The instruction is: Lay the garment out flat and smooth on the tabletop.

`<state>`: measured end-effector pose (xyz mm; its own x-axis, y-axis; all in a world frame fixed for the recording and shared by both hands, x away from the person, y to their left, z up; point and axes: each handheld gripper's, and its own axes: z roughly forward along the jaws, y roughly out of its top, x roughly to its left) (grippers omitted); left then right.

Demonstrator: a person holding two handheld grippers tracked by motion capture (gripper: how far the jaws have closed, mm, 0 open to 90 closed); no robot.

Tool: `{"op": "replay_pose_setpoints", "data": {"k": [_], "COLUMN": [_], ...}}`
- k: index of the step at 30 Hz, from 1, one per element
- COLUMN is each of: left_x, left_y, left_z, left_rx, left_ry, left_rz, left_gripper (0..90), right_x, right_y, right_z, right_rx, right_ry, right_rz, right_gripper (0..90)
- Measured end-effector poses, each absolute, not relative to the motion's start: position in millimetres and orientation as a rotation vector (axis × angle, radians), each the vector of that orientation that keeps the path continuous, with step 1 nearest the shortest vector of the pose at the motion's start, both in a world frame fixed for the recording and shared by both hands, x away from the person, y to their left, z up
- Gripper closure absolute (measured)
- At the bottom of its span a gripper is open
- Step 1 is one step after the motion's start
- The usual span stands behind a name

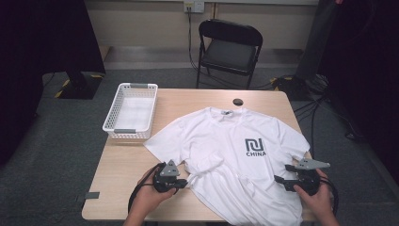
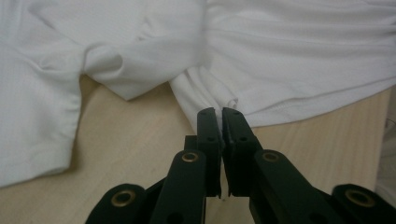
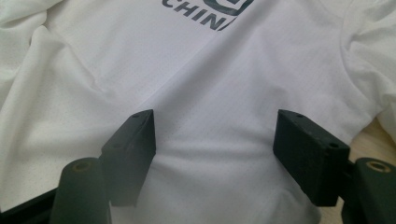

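Observation:
A white T-shirt [image 1: 226, 141] with a dark logo and the word CHINA [image 1: 255, 147] lies spread on the wooden table [image 1: 122, 174], collar at the far side. My left gripper [image 1: 184, 182] is at the shirt's left side seam, shut on a bunched fold of the white fabric [image 2: 210, 93]. The left gripper view shows its jaws pressed together on the cloth edge [image 2: 220, 116]. My right gripper [image 1: 282, 181] rests over the shirt's lower right part, open, with flat fabric [image 3: 215, 135] between its wide-apart jaws.
A white plastic basket [image 1: 131, 110], empty, stands at the table's far left. A small dark round object [image 1: 238, 101] lies near the far edge behind the collar. A black folding chair [image 1: 229, 49] stands beyond the table. Bare wood lies left of the shirt.

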<state>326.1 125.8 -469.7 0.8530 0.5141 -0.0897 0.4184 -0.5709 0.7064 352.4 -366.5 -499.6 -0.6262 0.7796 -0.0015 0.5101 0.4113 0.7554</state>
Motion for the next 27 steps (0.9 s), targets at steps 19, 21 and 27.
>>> {"op": "replay_pose_setpoints", "data": {"k": [19, 21, 27], "left_x": [267.0, 263.5, 264.2], "left_y": [174.4, 176.6, 175.9], "left_z": [-479.4, -479.1, -476.4], "left_rx": [2.276, 2.271, 2.231], "left_ry": [0.716, 0.716, 0.715], "left_rz": [-0.034, -0.042, -0.007], "left_gripper": [86.6, 86.5, 75.6], "right_x": [352.4, 352.4, 352.4], "right_y": [-366.5, -366.5, -366.5], "right_z": [-499.5, -499.5, -499.5], "right_rx": [1.112, 1.112, 1.112], "right_ry": [2.319, 2.319, 2.319], "right_rz": [1.057, 1.057, 1.057], "right_gripper": [28.8, 28.8, 28.7]}}
